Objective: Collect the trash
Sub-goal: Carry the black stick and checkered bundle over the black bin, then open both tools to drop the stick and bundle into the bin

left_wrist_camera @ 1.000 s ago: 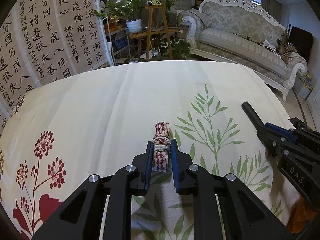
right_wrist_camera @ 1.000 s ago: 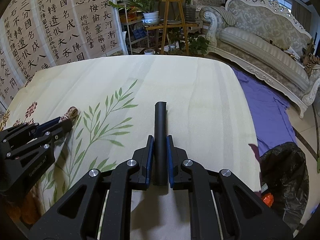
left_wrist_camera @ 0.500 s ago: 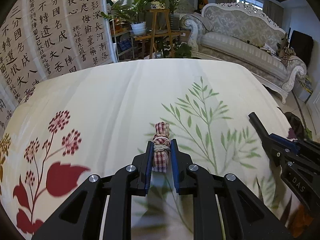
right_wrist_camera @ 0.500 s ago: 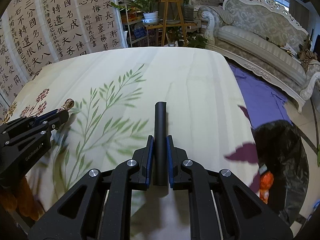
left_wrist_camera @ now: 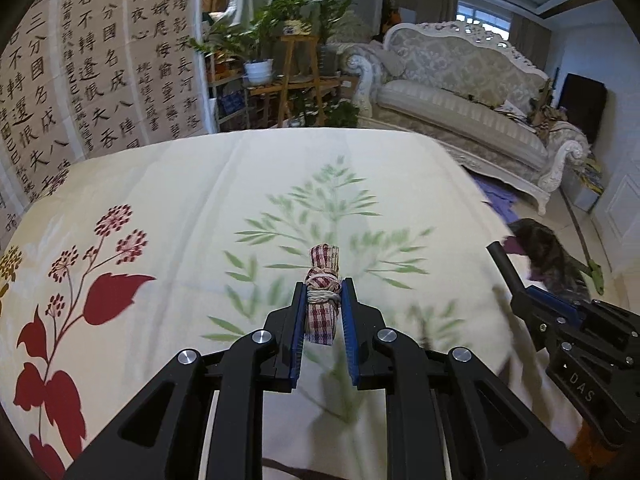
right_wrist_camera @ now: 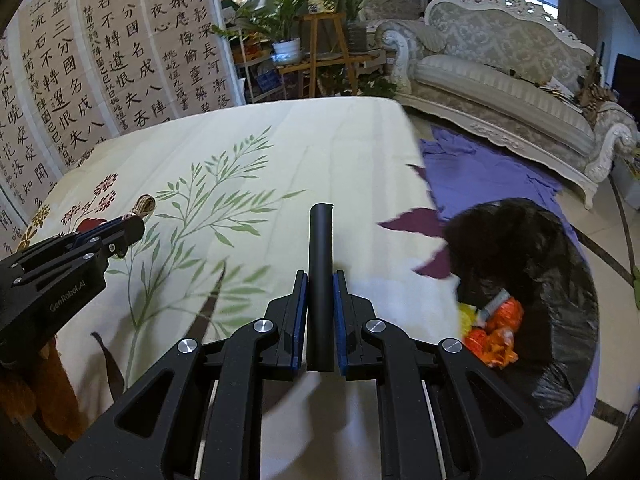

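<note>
Jaws of the left gripper [left_wrist_camera: 323,312] clamp a checked cloth roll [left_wrist_camera: 322,300] over the tablecloth [left_wrist_camera: 180,184], while the right gripper [right_wrist_camera: 320,304] pinches a black tube [right_wrist_camera: 321,272].

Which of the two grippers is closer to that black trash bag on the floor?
The right gripper, holding a black tube, is just beside the trash bag. The left gripper, holding a checked cloth roll, is farther over the table.

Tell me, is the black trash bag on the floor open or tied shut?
Open: the black trash bag gapes, showing orange wrappers inside.
</note>
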### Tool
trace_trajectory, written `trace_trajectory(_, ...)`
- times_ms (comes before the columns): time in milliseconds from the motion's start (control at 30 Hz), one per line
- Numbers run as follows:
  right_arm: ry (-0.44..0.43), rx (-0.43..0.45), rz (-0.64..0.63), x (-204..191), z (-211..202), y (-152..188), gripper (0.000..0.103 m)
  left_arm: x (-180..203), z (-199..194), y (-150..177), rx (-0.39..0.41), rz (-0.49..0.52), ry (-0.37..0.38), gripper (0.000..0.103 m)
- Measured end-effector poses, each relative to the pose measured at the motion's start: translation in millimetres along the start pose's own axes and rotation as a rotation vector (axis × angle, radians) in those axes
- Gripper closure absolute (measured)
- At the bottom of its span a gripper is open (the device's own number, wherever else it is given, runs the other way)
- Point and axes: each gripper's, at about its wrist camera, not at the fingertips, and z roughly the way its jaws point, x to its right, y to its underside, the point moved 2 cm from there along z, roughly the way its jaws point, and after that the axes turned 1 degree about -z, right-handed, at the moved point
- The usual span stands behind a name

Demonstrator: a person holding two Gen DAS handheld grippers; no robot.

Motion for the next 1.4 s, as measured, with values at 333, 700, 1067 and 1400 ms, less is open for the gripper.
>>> trace_trajectory(333, 0.117, 0.062, 0.097, 67, -37, 14, 0.090, 75, -2, -6, 0.036, 0.095, 0.096, 0.085)
trace_trajectory(700, 0.231, 0.082, 0.186, 132, -44, 25, 0.090, 153, 17, -13, 0.043, 0.196, 0.177, 0.085)
trace_trajectory(1067, 0.265, 0.095, 0.249, 175, -36, 26, 0.088, 202, 39, -18, 0.049, 0.273, 0.190, 0.084)
trace_trajectory(1400, 0.281, 0.100, 0.277, 187, -37, 31, 0.066, 205, 36, -15, 0.074, 0.278, 0.174, 0.040)
